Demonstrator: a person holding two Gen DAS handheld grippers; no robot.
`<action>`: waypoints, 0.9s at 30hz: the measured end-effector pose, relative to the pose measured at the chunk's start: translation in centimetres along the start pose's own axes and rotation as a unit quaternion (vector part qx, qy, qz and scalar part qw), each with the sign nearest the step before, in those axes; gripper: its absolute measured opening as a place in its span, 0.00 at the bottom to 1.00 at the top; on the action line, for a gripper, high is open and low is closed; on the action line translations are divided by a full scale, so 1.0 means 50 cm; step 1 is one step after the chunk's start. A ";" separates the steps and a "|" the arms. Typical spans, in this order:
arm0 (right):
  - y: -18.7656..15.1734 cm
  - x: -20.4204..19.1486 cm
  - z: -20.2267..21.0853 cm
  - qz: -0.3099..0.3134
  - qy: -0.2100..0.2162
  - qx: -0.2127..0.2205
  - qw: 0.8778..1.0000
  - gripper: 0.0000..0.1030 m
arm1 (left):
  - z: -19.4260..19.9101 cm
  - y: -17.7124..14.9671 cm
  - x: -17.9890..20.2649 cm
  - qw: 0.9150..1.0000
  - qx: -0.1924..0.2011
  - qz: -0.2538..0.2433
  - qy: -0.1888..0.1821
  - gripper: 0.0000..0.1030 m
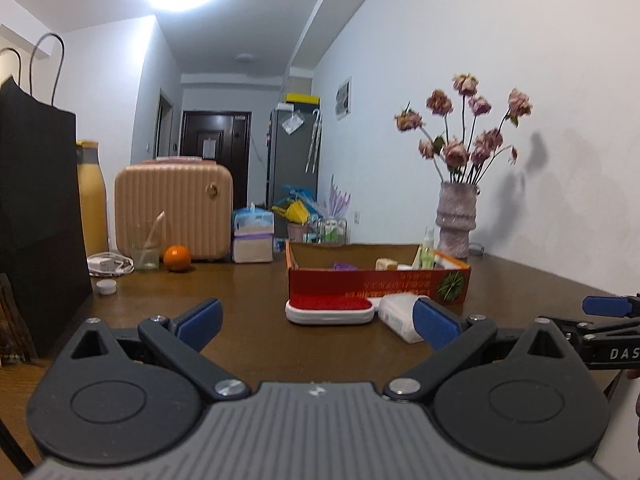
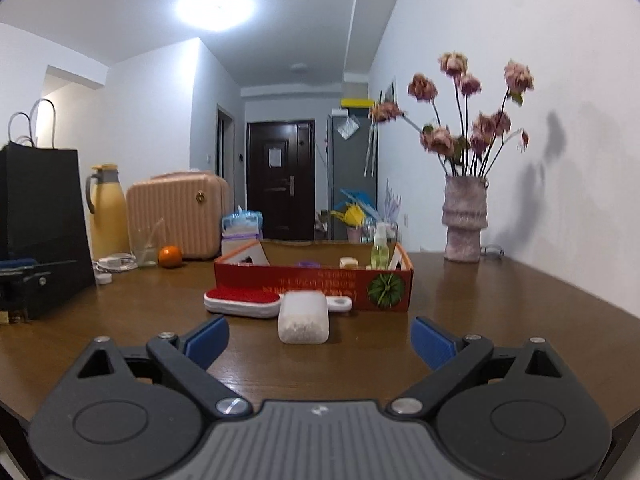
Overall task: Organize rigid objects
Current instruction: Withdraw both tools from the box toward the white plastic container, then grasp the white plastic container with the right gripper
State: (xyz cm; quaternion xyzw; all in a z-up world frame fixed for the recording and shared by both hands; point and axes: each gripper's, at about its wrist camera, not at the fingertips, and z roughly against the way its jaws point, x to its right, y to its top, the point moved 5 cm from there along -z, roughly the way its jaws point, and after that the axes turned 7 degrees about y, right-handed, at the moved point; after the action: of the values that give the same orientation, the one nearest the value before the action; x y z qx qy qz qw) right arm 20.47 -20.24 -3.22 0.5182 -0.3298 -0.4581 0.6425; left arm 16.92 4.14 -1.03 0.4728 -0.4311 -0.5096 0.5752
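Note:
A red cardboard box [image 1: 376,286] [image 2: 312,286] stands on the brown table [image 1: 248,292] and holds a spray bottle [image 2: 379,250], a small beige block [image 2: 348,262] and a purple item. In front of it lie a white lint brush with a red pad [image 1: 330,309] [image 2: 242,301] and a clear white plastic case [image 1: 400,314] [image 2: 303,318]. My left gripper [image 1: 318,322] is open and empty, short of the brush. My right gripper [image 2: 320,340] is open and empty, just short of the case. The right gripper also shows at the right edge of the left wrist view [image 1: 608,320].
At the back left stand a black paper bag [image 1: 36,216], a yellow flask [image 2: 106,216], a pink ribbed case [image 1: 174,210], a glass [image 1: 145,246], an orange [image 1: 177,258], a white cap [image 1: 106,287] and tissue packs [image 1: 253,236]. A vase of dried roses [image 2: 466,220] stands at the back right by the wall.

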 end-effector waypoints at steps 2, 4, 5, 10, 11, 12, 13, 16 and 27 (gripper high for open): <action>-0.006 0.001 -0.026 0.000 -0.002 -0.012 1.000 0.95 | -0.027 -0.003 0.002 1.000 -0.011 -0.001 0.004 1.00; -0.011 0.004 -0.055 0.001 -0.002 -0.024 1.000 0.95 | -0.053 -0.006 0.005 1.000 -0.022 -0.003 0.005 1.00; -0.012 0.006 -0.069 0.001 -0.002 -0.030 1.000 0.95 | -0.069 -0.009 0.007 1.000 -0.027 -0.005 0.005 1.00; -0.008 0.015 -0.151 0.012 0.000 -0.062 0.998 0.95 | -0.143 -0.023 0.019 0.998 -0.056 -0.013 0.004 1.00; -0.008 0.016 -0.171 0.014 0.004 -0.067 0.998 0.95 | -0.161 -0.027 0.023 0.998 -0.064 -0.015 0.005 1.00; -0.009 0.016 -0.190 0.017 0.009 -0.072 0.997 0.95 | -0.177 -0.032 0.026 0.997 -0.072 -0.018 0.005 1.00; -0.011 0.017 -0.219 0.020 0.014 -0.082 0.996 0.95 | -0.194 -0.039 0.028 0.996 -0.083 -0.021 0.006 1.00; -0.014 0.015 -0.300 0.029 0.027 -0.114 0.993 0.94 | -0.236 -0.057 0.034 0.993 -0.112 -0.024 -0.002 1.00; 0.006 0.018 -0.469 0.027 0.051 -0.165 0.985 0.62 | -0.331 -0.066 0.026 0.984 -0.179 0.001 0.005 1.00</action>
State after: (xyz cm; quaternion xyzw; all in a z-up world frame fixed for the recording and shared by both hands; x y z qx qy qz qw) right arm 41.94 -12.53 -8.75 0.4184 -0.2303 -0.4615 0.7476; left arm 32.64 4.45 -7.24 0.3648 -0.3304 -0.5754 0.6532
